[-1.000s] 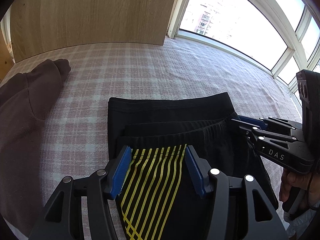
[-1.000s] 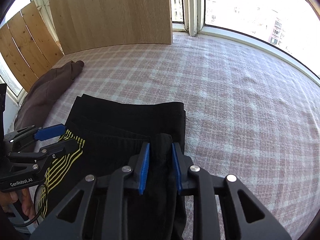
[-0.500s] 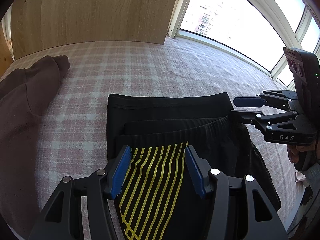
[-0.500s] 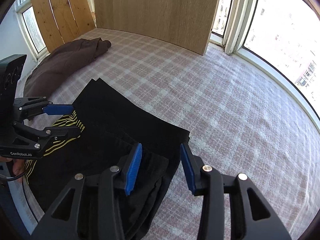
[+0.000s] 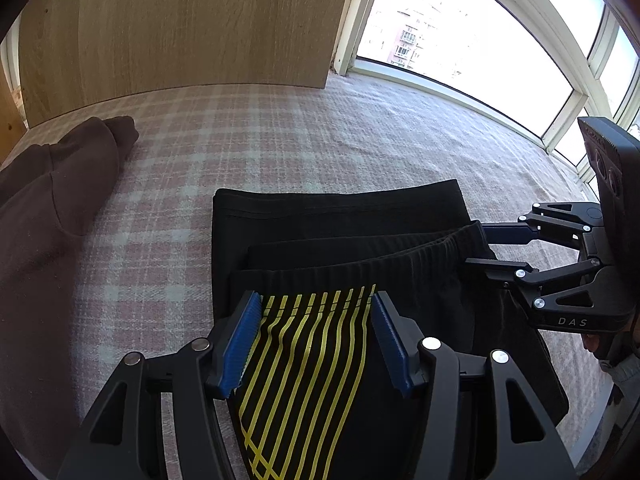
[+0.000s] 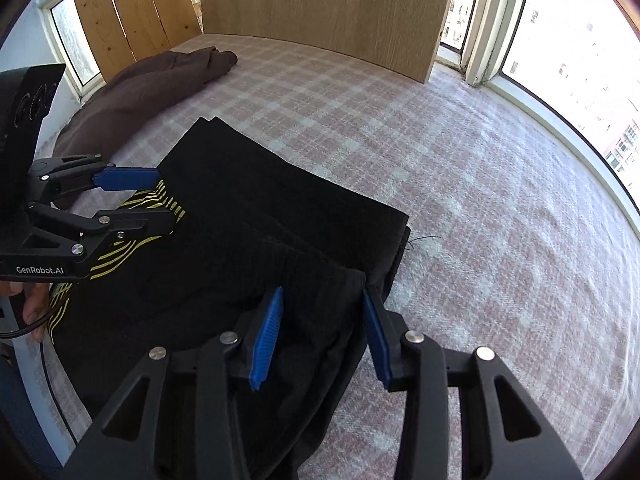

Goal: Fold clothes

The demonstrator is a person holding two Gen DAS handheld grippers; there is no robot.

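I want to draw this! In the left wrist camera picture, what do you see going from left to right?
Brown garment → left gripper over the yellow-striped black garment → right gripper at the waistband end.

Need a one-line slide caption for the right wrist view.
Right gripper open over the black pants' waistband on the plaid bedcover; left gripper at the yellow-striped side.

"DAS" in light letters on the black body of the right gripper [image 5: 478, 248], seen from the left wrist; "GenRobot.AI" in white on the black body of the left gripper [image 6: 154, 200], seen from the right wrist; no other legible text.
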